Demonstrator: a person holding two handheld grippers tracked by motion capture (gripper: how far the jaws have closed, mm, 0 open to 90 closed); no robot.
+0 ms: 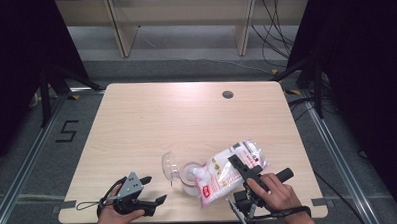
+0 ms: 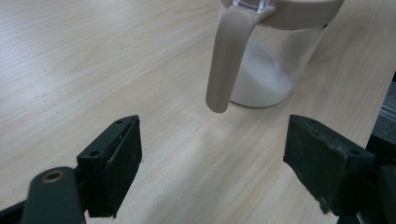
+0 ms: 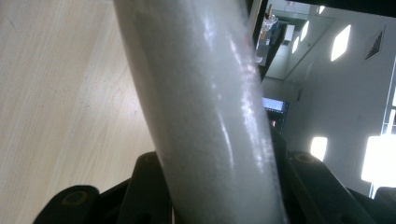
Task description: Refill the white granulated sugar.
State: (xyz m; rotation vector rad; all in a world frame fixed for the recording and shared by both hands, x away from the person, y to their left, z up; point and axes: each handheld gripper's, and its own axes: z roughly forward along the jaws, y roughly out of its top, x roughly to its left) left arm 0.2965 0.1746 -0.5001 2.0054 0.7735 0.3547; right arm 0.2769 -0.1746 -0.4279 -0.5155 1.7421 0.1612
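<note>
White grains sit in the bottom of the clear jar, a low heap against the wall; far from full, by my reading. The jar stands on the wooden table near the front edge, its beige rim and long handle facing the left gripper. The hinged clear lid is tipped up and open on the jar's left side.

Right gripper: jaws clamped on the plastic bag of white grains, pinching it across its middle. In the right gripper view the bag's skin bulges smooth and tight between the pads. The bag slants down to the left, its low corner over the jar mouth, its far end raised toward the right.

Left gripper: jaws wide apart, holding nothing, resting low on the table just short of the jar, handle straight ahead of it.

Step in hand, as I judge it: pouring from bag into jar.

Notes for doing it well:
- Keep the bag's low corner above the mouth, not the rim; grains will skip off the beige collar.
- Raise the far end slowly. A pinched bag can dump in one slug once the contents shift.
- Don't squeeze harder; the film looks slick and could slide through the pads.
- The jar looks light and stands unsupported. Closing the free gripper on the handle would steady it.
- Watch the open lid; the bag may brush it.
</note>
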